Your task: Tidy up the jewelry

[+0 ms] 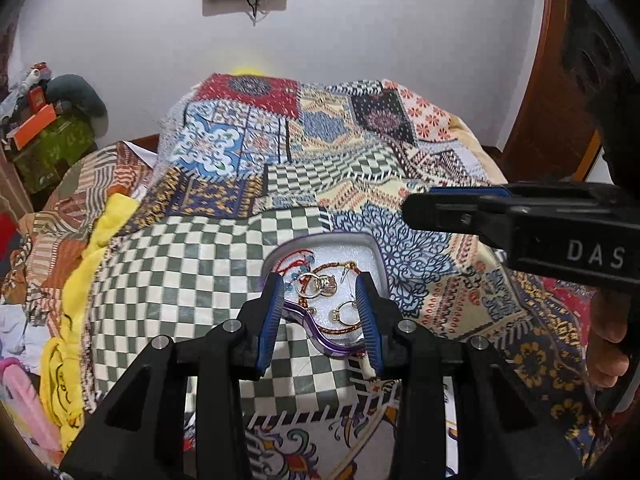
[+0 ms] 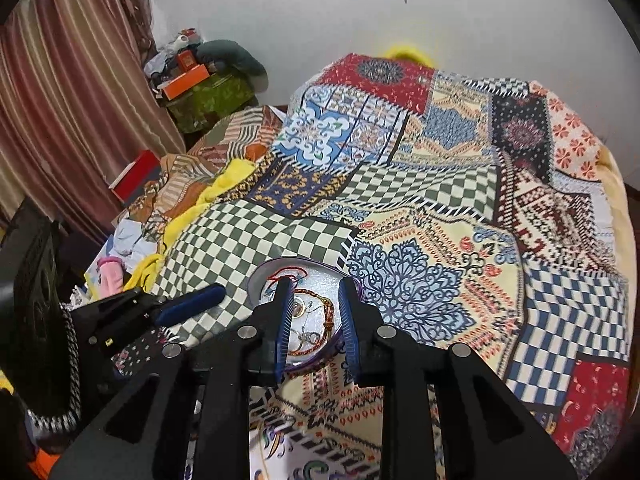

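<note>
Most jewelry — rings (image 1: 320,283), bracelets (image 1: 340,330), a red cord (image 1: 294,260) — already lies inside the tray (image 1: 376,256), above which the left gripper (image 1: 320,312) and right gripper (image 2: 316,320) hover, fingers spread, empty

Left hand-held gripper (image 1: 320,312) parted over tray (image 1: 376,256) (rings (image 1: 320,284), bracelets (image 1: 340,330)).

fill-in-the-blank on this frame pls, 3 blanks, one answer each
1. The jewelry lies in a tray with a ____ rim.
2. The tray sits on a patchwork bedspread, partly on its green-and-white ____ patch.
3. Nothing is held between the fingers of the left gripper or the right gripper; both are ____.

Missing words: purple; checkered; open
</note>
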Demonstrator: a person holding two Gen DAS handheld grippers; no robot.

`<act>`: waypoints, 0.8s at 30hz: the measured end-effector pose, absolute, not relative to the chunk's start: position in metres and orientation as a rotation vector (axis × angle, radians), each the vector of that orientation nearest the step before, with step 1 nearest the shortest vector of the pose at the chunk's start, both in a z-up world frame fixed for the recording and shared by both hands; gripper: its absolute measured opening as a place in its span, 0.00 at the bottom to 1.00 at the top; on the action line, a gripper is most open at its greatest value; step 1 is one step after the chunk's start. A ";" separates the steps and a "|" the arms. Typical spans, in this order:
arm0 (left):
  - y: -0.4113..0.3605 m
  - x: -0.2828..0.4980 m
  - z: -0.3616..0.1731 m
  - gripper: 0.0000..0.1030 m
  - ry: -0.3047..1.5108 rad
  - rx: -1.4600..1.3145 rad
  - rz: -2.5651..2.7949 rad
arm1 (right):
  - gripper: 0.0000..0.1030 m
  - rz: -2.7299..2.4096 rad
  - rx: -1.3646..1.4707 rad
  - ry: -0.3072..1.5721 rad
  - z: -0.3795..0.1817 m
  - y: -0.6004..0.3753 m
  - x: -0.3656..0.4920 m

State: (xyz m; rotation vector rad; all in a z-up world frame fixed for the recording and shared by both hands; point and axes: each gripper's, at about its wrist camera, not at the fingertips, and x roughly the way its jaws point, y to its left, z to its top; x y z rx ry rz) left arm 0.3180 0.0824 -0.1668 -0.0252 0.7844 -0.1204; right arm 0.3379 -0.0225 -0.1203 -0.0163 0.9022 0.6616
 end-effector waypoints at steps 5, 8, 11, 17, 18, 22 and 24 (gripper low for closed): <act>0.086 0.295 -0.134 0.35 0.729 -0.038 -0.096 | 0.20 0.652 -0.028 0.839 -0.092 -0.035 0.314; 0.087 0.276 -0.109 0.35 0.683 -0.042 -0.078 | 0.20 0.645 -0.039 0.782 -0.071 -0.042 0.293; 0.088 0.251 -0.083 0.35 0.629 -0.055 -0.072 | 0.20 0.633 -0.049 0.706 -0.046 -0.050 0.266; 0.084 0.189 -0.031 0.38 0.473 -0.053 -0.043 | 0.20 0.596 -0.070 0.519 0.001 -0.064 0.203; 0.084 0.179 -0.024 0.41 0.449 -0.057 -0.041 | 0.20 0.587 -0.074 0.475 0.009 -0.067 0.189; 0.076 0.129 0.007 0.41 0.317 -0.052 -0.026 | 0.20 0.559 -0.067 0.342 0.033 -0.078 0.144; 0.070 0.104 0.020 0.42 0.253 -0.038 -0.013 | 0.20 0.550 -0.058 0.284 0.041 -0.082 0.125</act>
